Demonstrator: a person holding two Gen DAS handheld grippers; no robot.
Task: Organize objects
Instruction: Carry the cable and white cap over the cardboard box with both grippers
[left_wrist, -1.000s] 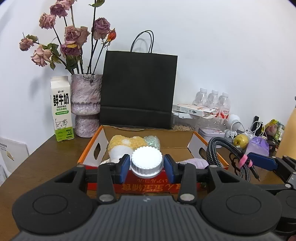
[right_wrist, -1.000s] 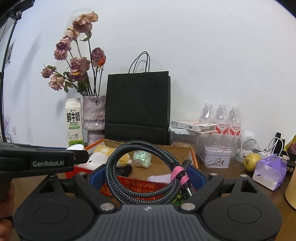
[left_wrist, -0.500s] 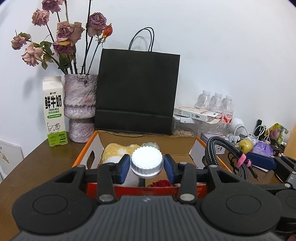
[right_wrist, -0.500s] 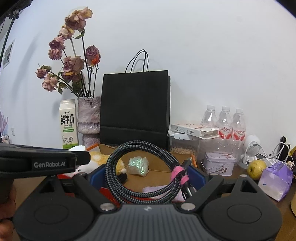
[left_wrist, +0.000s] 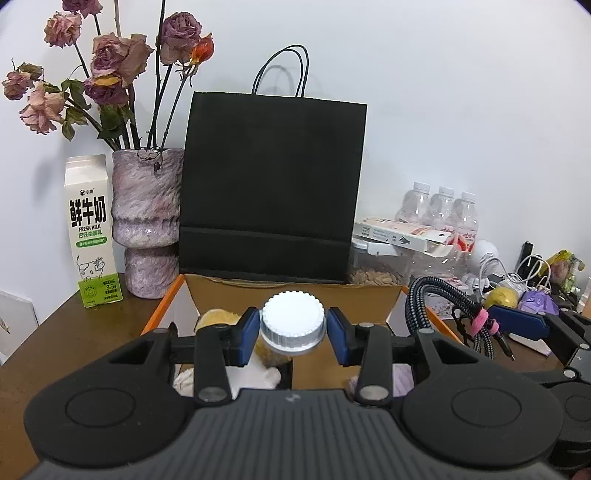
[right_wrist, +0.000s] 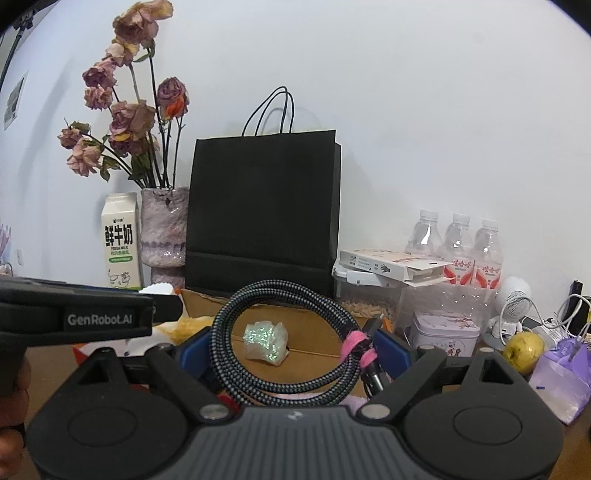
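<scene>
My left gripper (left_wrist: 293, 334) is shut on a white-capped bottle (left_wrist: 292, 324) and holds it over the open cardboard box (left_wrist: 295, 295). My right gripper (right_wrist: 291, 352) is shut on a coiled braided cable (right_wrist: 236, 332) bound with a pink tie (right_wrist: 356, 341), also over the box; the cable also shows in the left wrist view (left_wrist: 436, 299). In the box lie a yellow-white plush toy (left_wrist: 218, 317), a shiny green lump (right_wrist: 266, 341) and something purple (left_wrist: 402, 376).
Behind the box stand a black paper bag (left_wrist: 271, 181), a purple vase of dried roses (left_wrist: 147, 236) and a milk carton (left_wrist: 92, 232). To the right are water bottles (right_wrist: 458, 240), a nut container (right_wrist: 369, 302), a tin (right_wrist: 443, 332), a pear (right_wrist: 522, 350) and a purple bag (right_wrist: 565, 373).
Both grippers have moved forward over the box with their loads. The box's front edge has dropped out of view below the fingers.
</scene>
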